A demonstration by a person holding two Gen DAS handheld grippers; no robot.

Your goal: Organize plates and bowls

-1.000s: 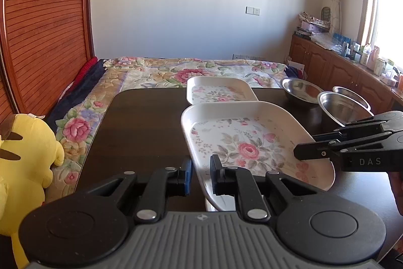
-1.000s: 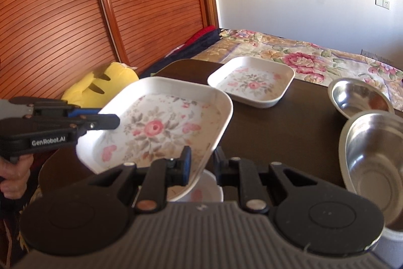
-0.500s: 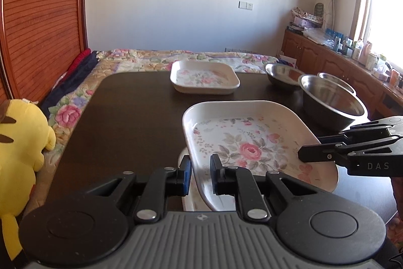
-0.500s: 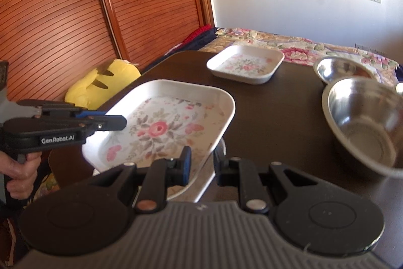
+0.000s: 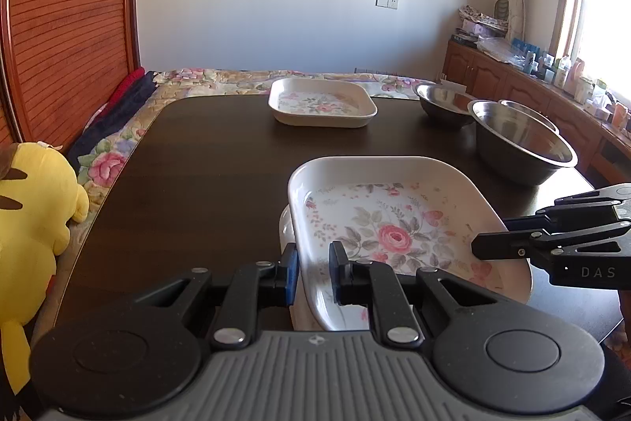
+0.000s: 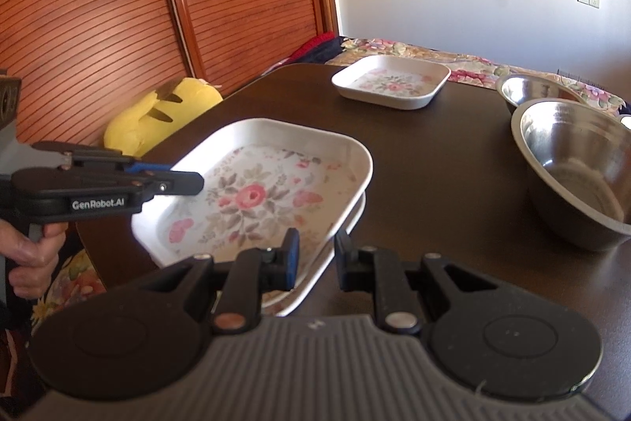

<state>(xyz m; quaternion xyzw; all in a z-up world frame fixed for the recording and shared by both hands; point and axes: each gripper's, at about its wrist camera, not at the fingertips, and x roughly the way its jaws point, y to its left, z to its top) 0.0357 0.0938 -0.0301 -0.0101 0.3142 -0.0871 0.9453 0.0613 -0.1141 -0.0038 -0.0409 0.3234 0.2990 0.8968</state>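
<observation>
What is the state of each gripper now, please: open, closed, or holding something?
Left gripper: closed on the rim of the floral plate.
Right gripper: closed on the same plate's opposite rim.

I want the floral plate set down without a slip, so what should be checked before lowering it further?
1. Left gripper clamped on the floral plate rim: ok.
2. Right gripper clamped on the opposite rim: ok.
3. Matching plate underneath lined up to receive it: cannot tell, mostly hidden.
4. Held plate level: not ok, it looks slightly tilted.
5. Large steel bowl apart from the plate: ok.
6. Far plate out of the way: ok.
</observation>
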